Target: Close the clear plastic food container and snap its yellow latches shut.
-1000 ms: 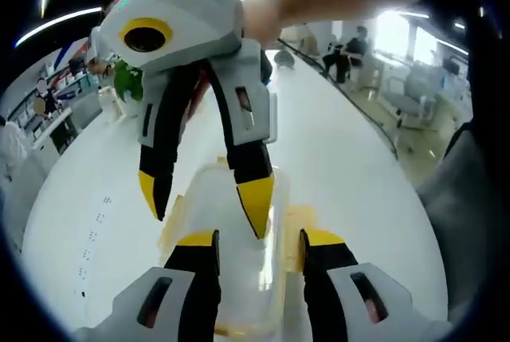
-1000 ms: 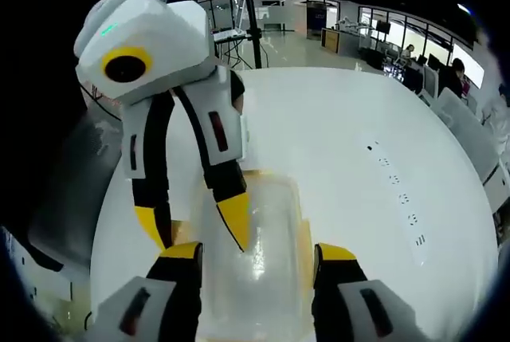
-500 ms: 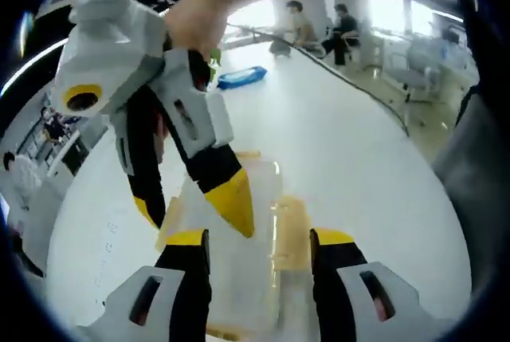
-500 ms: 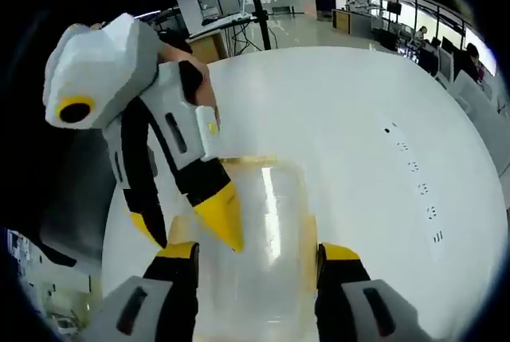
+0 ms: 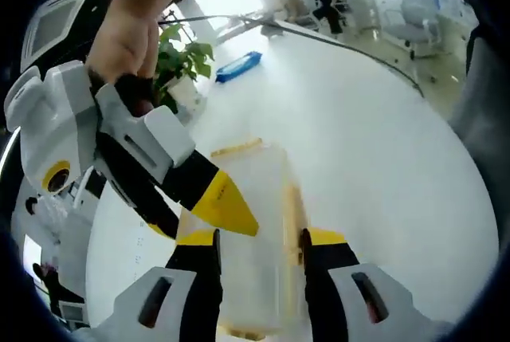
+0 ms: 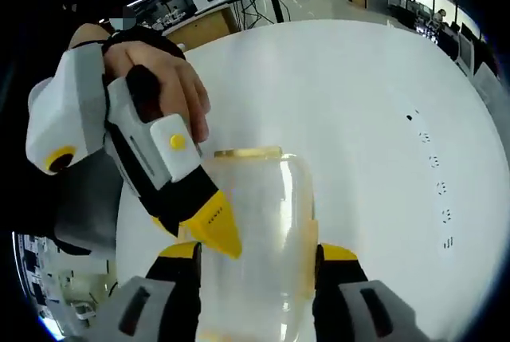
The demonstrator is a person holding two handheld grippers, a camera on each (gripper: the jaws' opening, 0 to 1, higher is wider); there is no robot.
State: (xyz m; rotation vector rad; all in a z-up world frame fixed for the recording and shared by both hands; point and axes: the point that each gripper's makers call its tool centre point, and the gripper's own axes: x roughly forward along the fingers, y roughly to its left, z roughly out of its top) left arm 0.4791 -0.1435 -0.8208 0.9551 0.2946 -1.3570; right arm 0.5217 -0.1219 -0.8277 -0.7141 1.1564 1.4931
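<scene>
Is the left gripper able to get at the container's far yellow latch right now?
Probably yes: the left gripper straddles the container, and the far yellow latch lies ahead, unobstructed.

Left gripper [image 5: 259, 240]: white moulded shells, black jaw arms, yellow tips; a dark oval slot on each shell. Right gripper [image 6: 256, 253]: same make. Seen from opposite, each body carries a white housing with a yellow ring, black side panels and pointed yellow tips. Hand [image 6: 163, 79]: bare; possibly a dark cuff at the wrist.
</scene>
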